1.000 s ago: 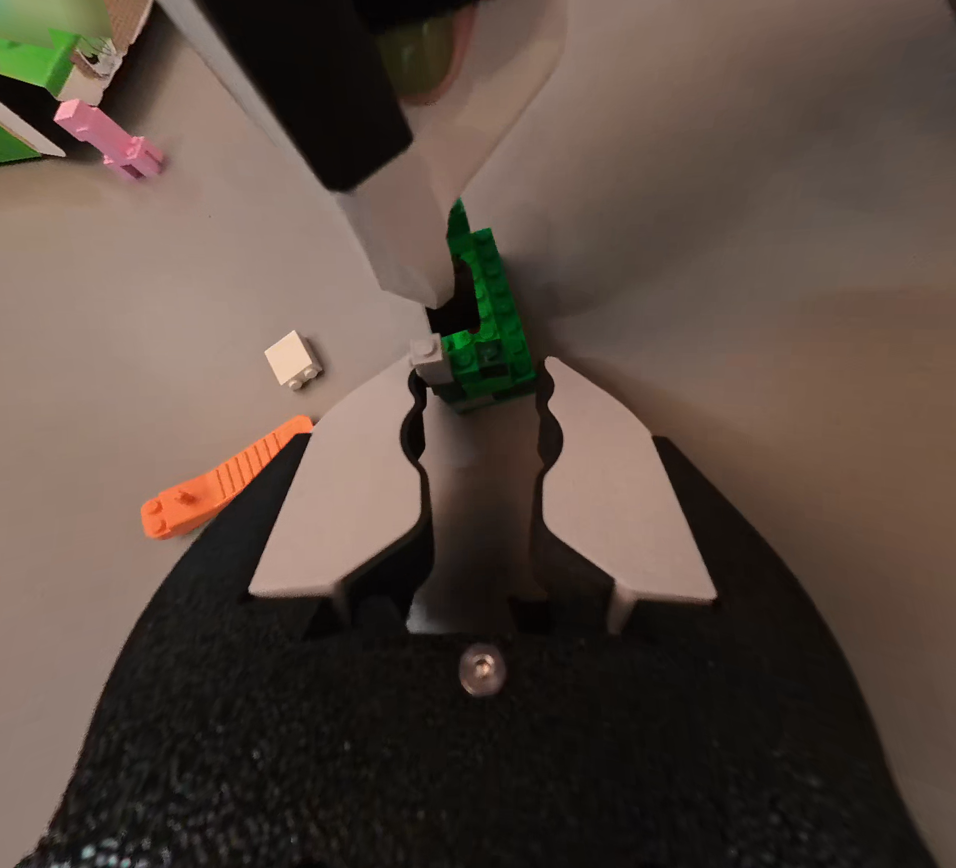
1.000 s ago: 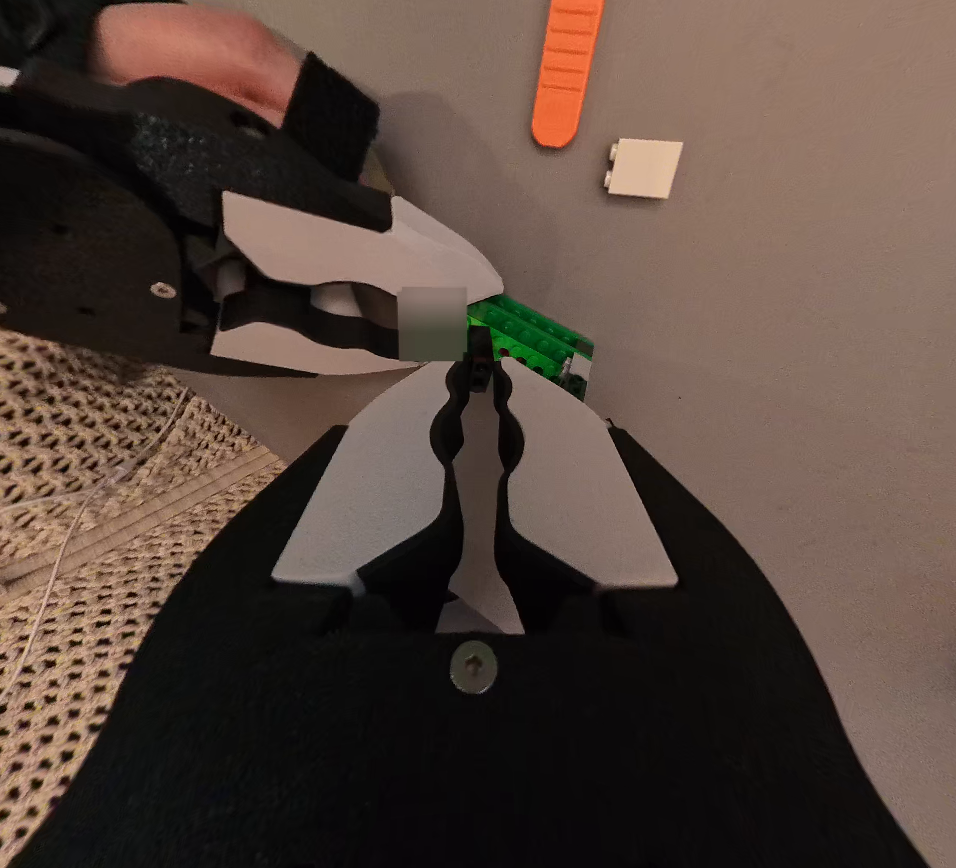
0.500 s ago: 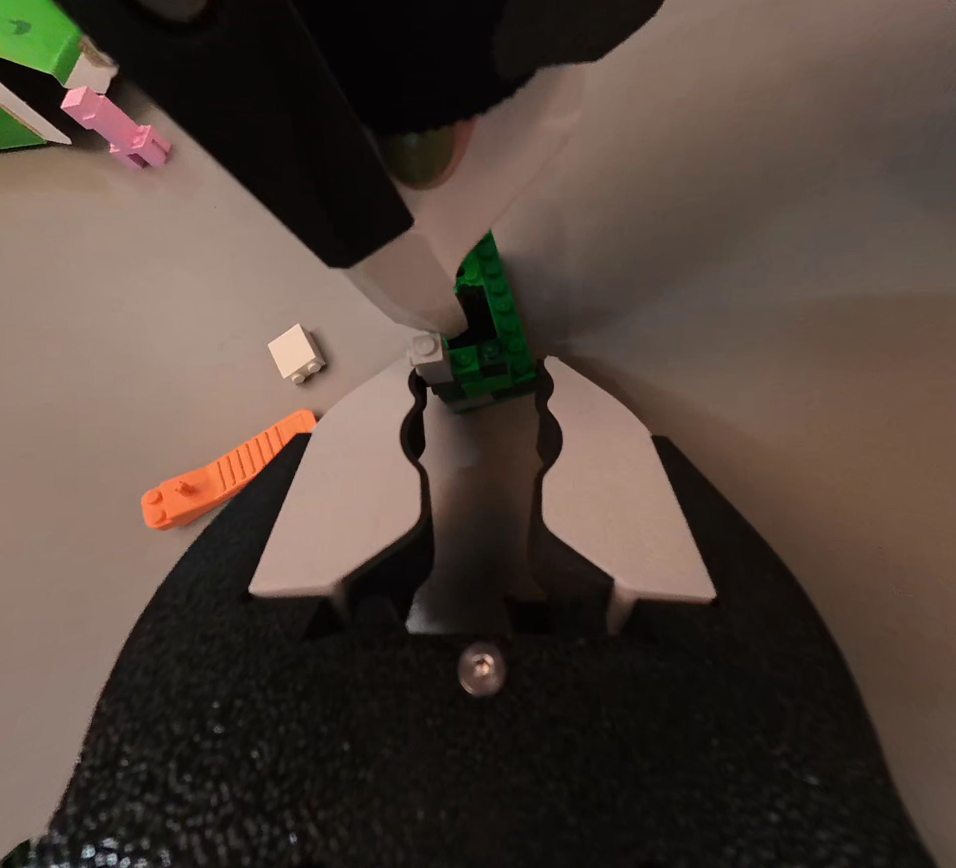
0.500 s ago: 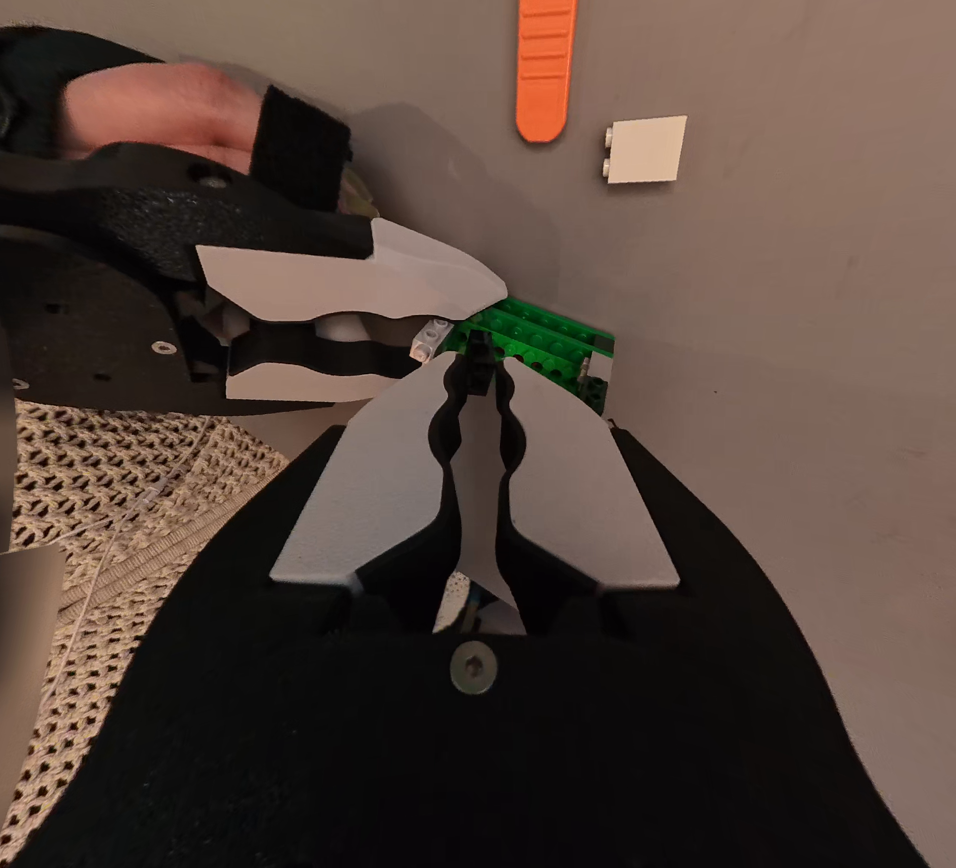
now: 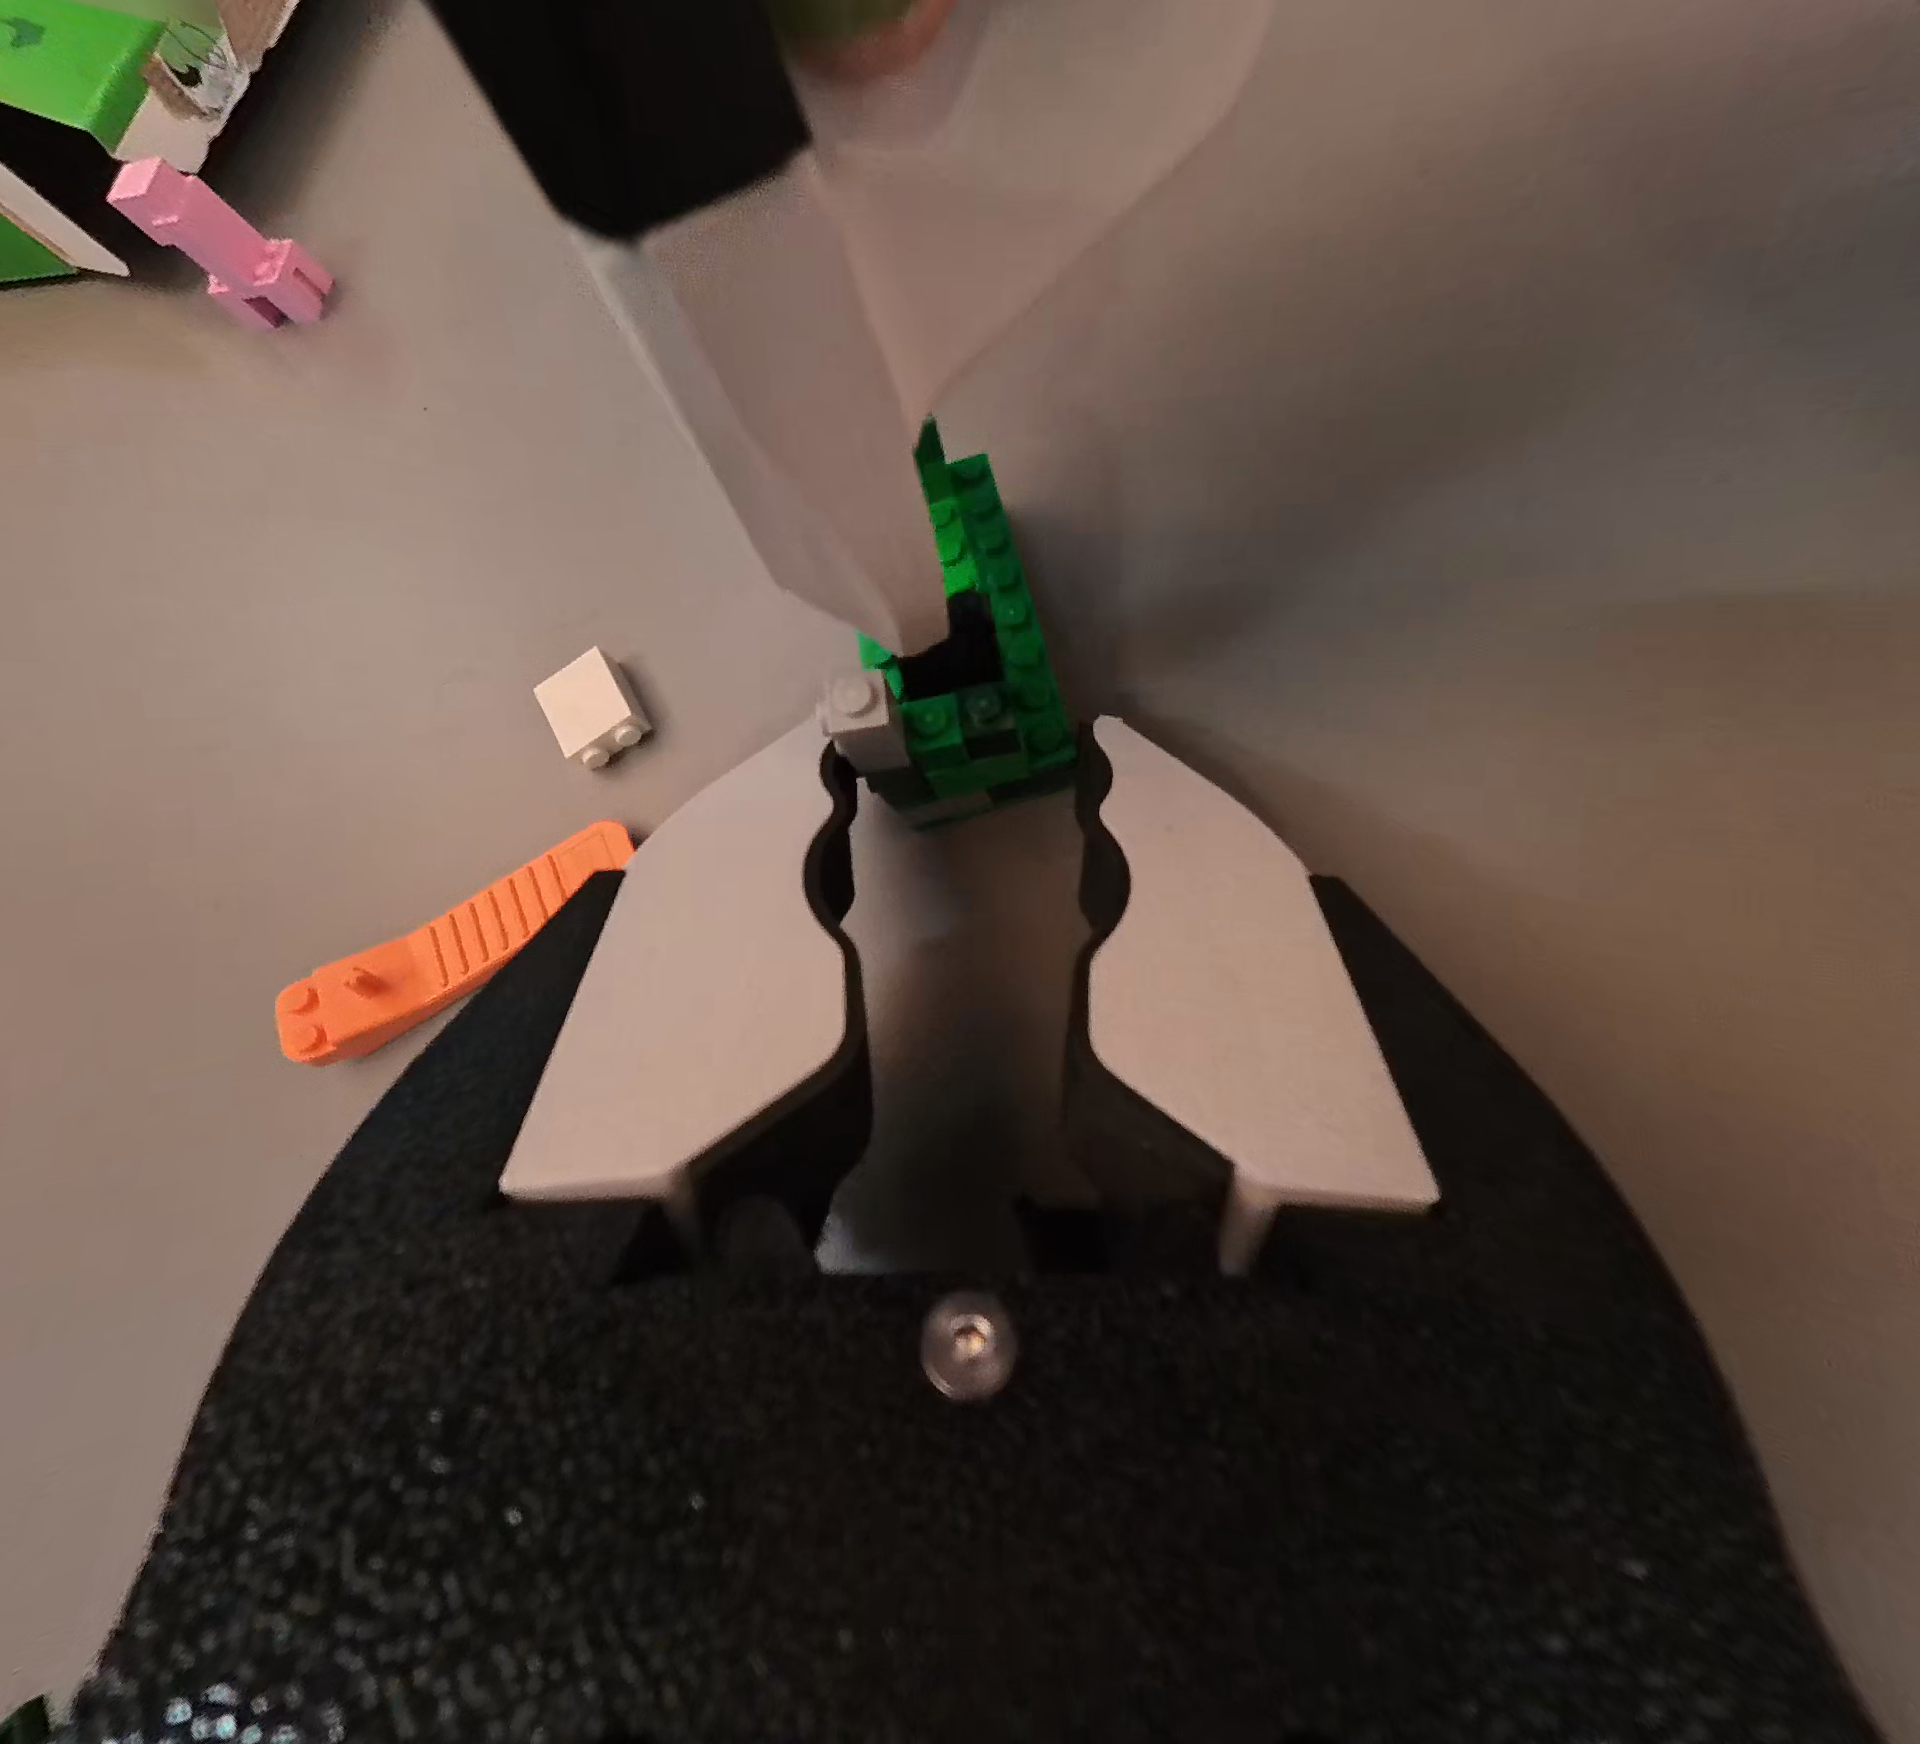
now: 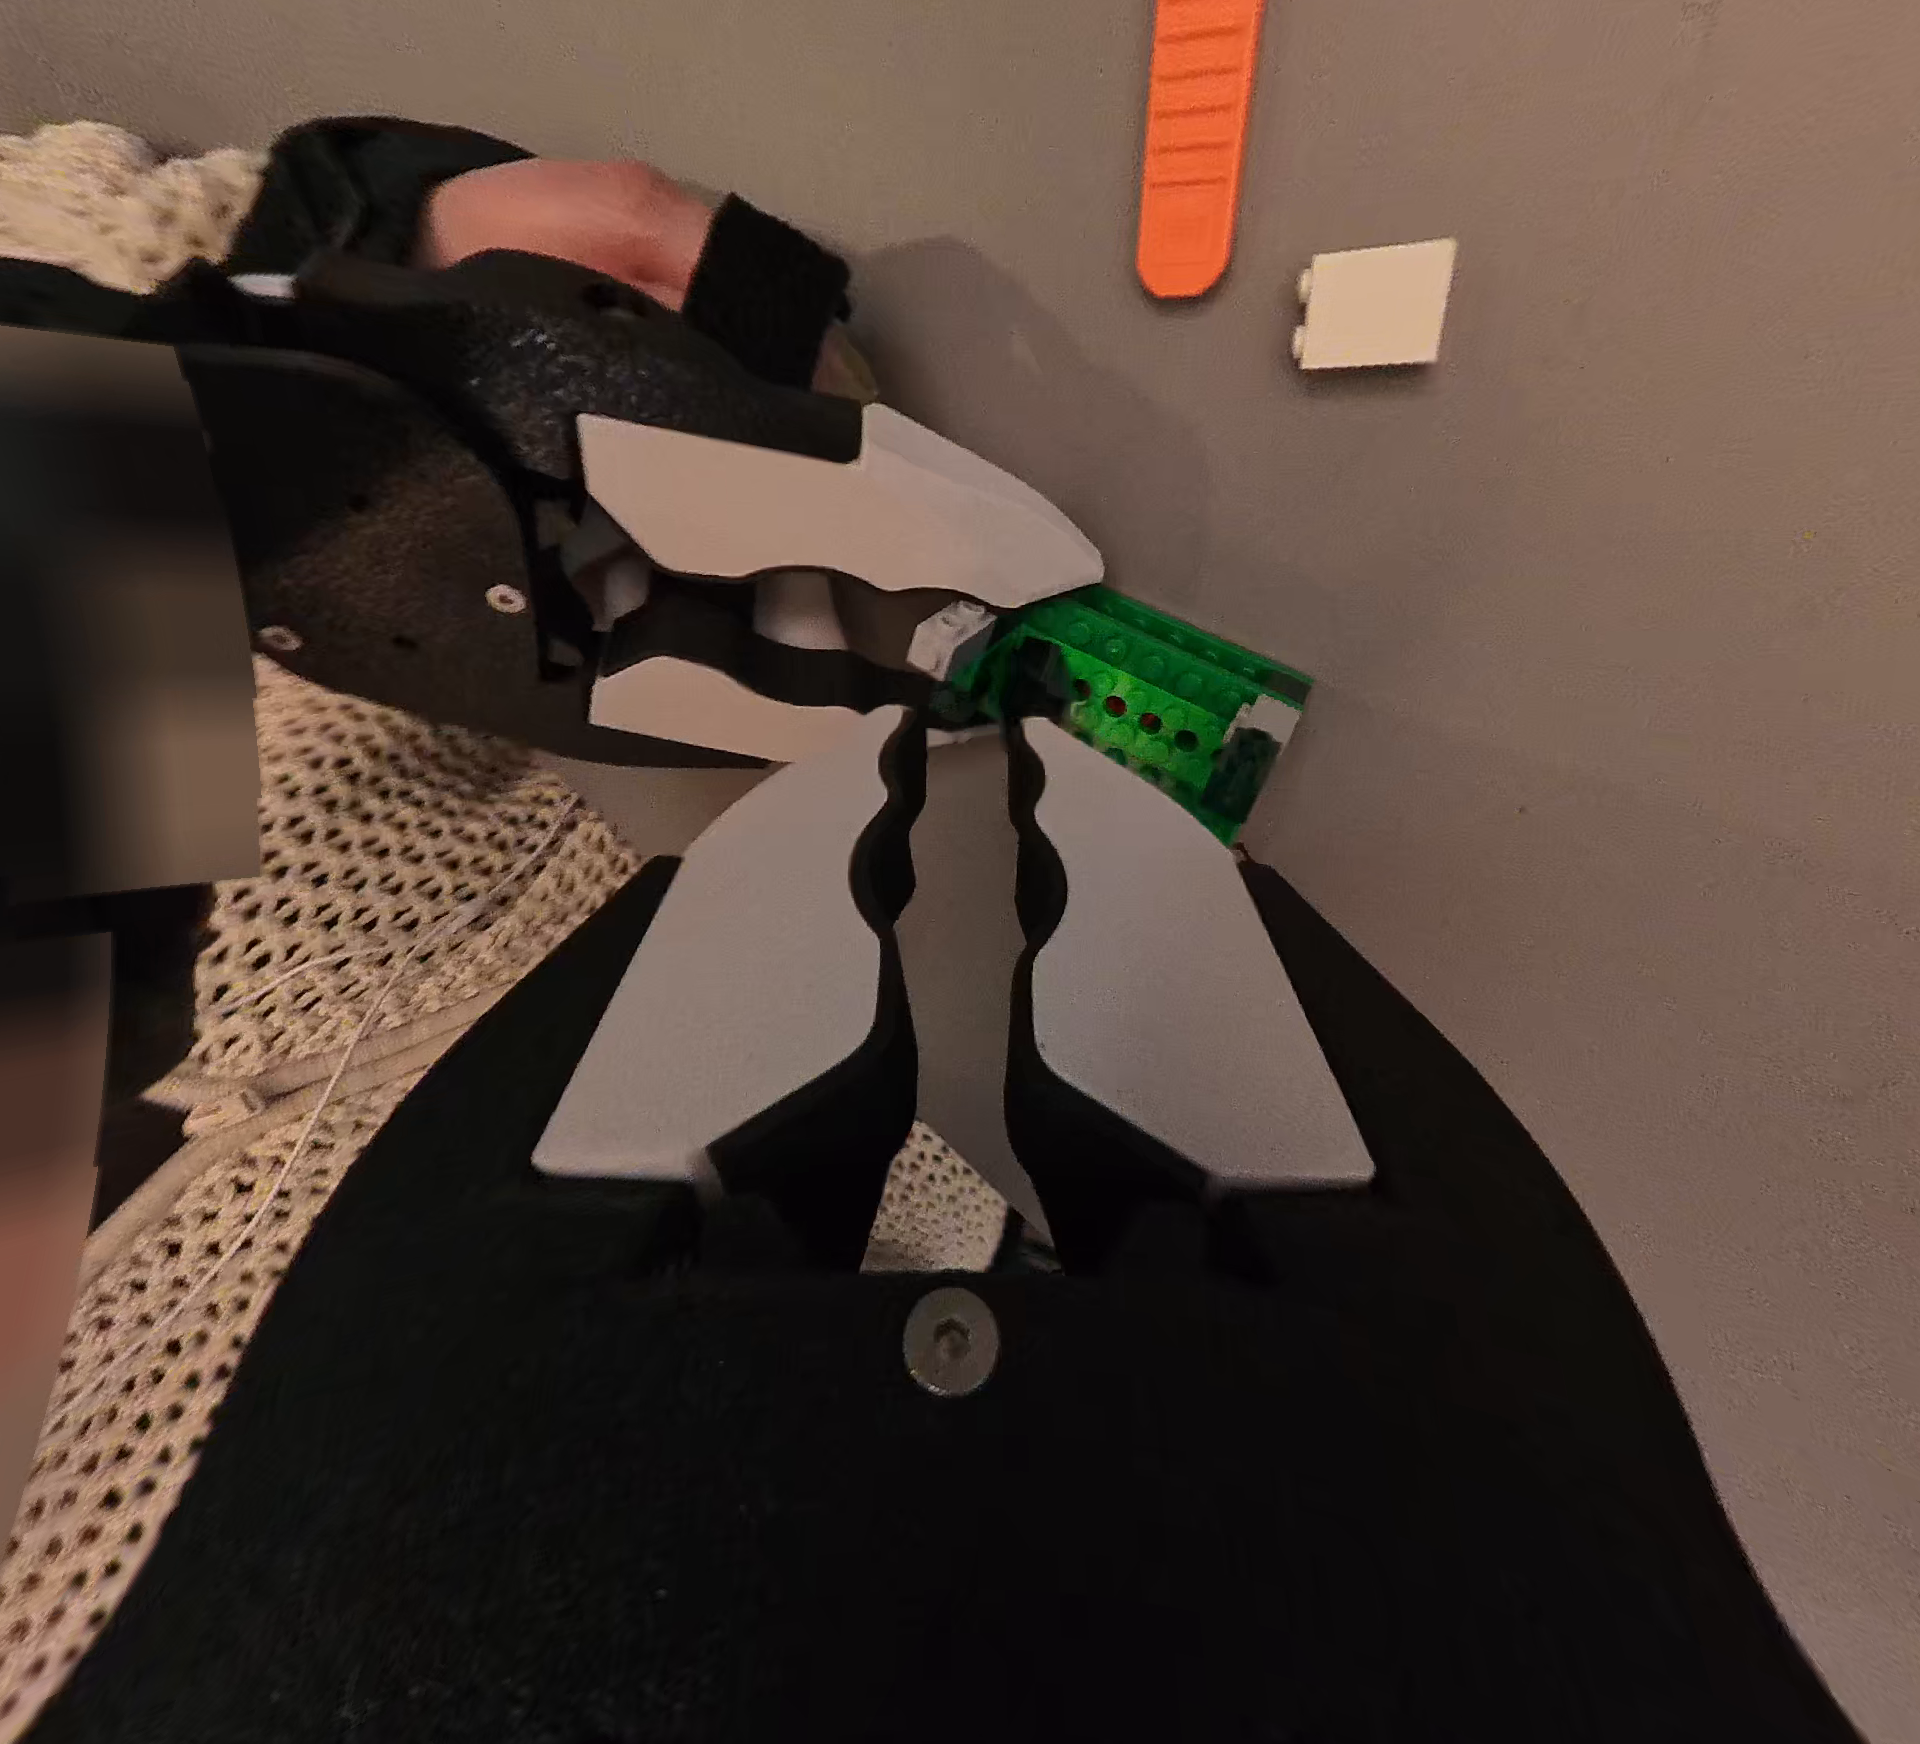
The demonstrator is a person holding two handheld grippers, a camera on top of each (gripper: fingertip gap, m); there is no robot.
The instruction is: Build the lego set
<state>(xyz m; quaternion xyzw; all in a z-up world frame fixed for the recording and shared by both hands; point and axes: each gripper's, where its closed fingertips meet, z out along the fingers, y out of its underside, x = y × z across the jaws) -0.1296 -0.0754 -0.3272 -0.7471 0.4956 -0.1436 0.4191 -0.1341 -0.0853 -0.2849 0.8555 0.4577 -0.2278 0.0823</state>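
A green Lego build (image 5: 1003,614) with a small grey piece (image 5: 857,712) at its near end is held just above the grey table. My left gripper (image 5: 966,744) is shut on its near end. In the right wrist view the build (image 6: 1153,697) sticks out to the right from the left gripper's fingers (image 6: 852,510). My right gripper (image 6: 961,723) is slightly open and empty, with its tips at the build's near edge. A small black piece (image 6: 1039,666) sits on the build just past them. In the left wrist view the right gripper's fingers (image 5: 831,468) come down from above onto the build.
An orange brick separator (image 5: 457,946) and a white brick (image 5: 587,707) lie on the table to the left. A pink figure (image 5: 218,240) and a green box (image 5: 62,63) are at the far left. Cream knitted fabric (image 6: 364,915) lies under the left hand. Spacing between my two grippers at the tips: around 4 cm. From the left gripper's tips to the white brick (image 5: 587,707) is close to 6 cm. Seen from the right wrist view (image 6: 1381,312) as well.
My right gripper was shut on the small black piece. Its jaws have now parted and the piece rests on the green build. The left gripper kept its hold.
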